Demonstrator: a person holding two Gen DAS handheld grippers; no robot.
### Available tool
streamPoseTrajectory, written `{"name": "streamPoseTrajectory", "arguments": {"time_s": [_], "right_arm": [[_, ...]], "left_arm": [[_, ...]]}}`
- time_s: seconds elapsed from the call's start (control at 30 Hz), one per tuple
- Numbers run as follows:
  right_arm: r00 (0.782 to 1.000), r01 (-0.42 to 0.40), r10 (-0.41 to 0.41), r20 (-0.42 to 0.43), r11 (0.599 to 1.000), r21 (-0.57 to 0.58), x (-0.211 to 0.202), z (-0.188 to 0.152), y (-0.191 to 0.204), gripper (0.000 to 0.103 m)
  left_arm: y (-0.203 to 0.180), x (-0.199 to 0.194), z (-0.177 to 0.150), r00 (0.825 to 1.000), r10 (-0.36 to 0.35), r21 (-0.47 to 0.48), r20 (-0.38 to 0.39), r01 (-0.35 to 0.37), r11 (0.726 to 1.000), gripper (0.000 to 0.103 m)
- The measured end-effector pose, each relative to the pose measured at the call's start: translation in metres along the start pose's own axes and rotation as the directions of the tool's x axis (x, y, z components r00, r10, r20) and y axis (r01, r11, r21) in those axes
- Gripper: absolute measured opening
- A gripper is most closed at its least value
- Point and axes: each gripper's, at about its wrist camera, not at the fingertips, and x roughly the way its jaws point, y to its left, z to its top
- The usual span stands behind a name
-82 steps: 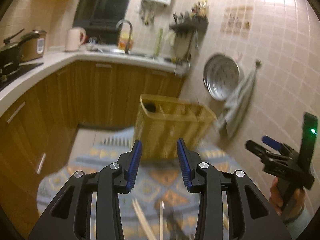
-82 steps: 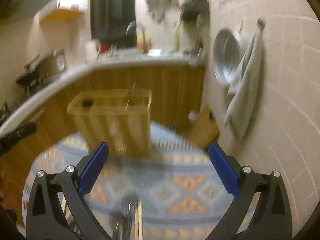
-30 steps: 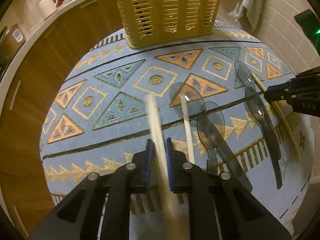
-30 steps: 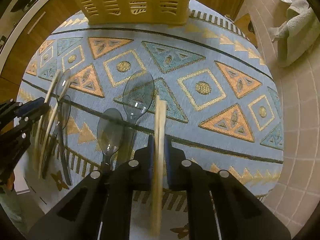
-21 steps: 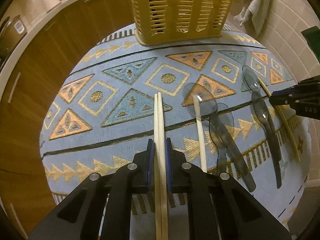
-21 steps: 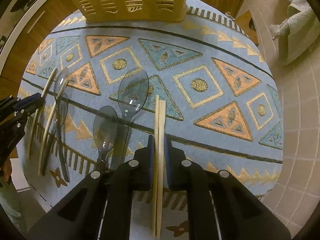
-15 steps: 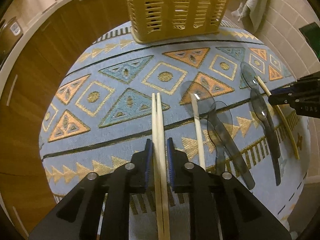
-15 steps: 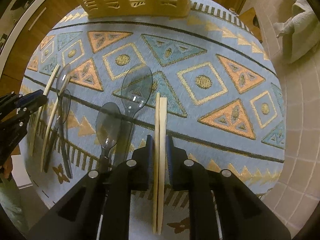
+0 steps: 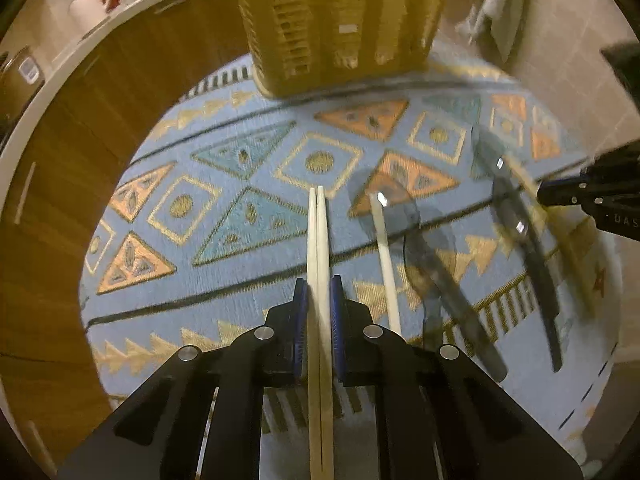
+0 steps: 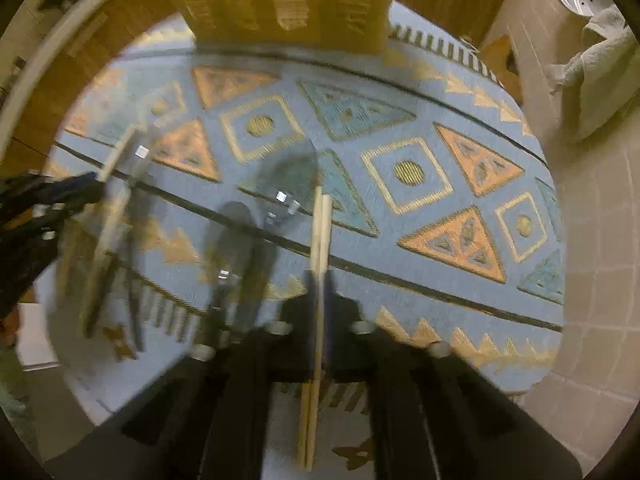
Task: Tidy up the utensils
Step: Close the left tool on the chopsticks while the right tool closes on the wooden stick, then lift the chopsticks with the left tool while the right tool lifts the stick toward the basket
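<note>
Left gripper [image 9: 319,294] is clamped on a pale chopstick pair [image 9: 318,240], right gripper [image 10: 319,288] on a darker wooden chopstick pair [image 10: 320,236], both held around mid-length over the rug [image 9: 224,280]. I'd judge them light, stiff and smooth, prone to scissoring or pivoting, so I'd pinch both sticks squarely. Yellow slotted basket [image 9: 340,20] ahead; clear plastic spoons [image 9: 440,260] lie on the rug

Blue patterned rug [image 9: 248,216] on tiled floor [image 10: 592,320], wooden cabinets [image 9: 120,92], white countertop [image 9: 60,68], dim warm light
</note>
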Motion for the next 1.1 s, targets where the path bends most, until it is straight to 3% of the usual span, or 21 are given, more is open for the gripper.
{"name": "streamPoseTrajectory", "arguments": {"time_s": [0.2,0.37,0.9,1.1], "right_arm": [[0.995,-0.074,0.073,0.068,0.997,0.007,-0.012,-0.013,-0.010,0.000],[0.983,-0.182,0.182,0.027,0.983,0.013,-0.011,-0.010,-0.015,0.000],[0.995,-0.086,0.085,-0.050,0.996,-0.006,0.006,0.001,-0.010,0.000],[0.991,-0.122,0.123,-0.053,0.992,0.026,0.009,-0.003,-0.017,0.004]], "left_arm": [[0.012,-0.005,-0.002,0.998,-0.039,-0.052,0.043,0.041,0.998,0.009],[0.014,0.002,-0.004,0.998,-0.059,-0.057,0.029,0.060,0.997,0.009],[0.016,0.001,-0.007,0.996,-0.081,-0.048,0.047,0.084,0.995,0.010],[0.019,0.000,-0.007,0.994,-0.096,-0.054,0.052,0.099,0.994,0.010]]}}
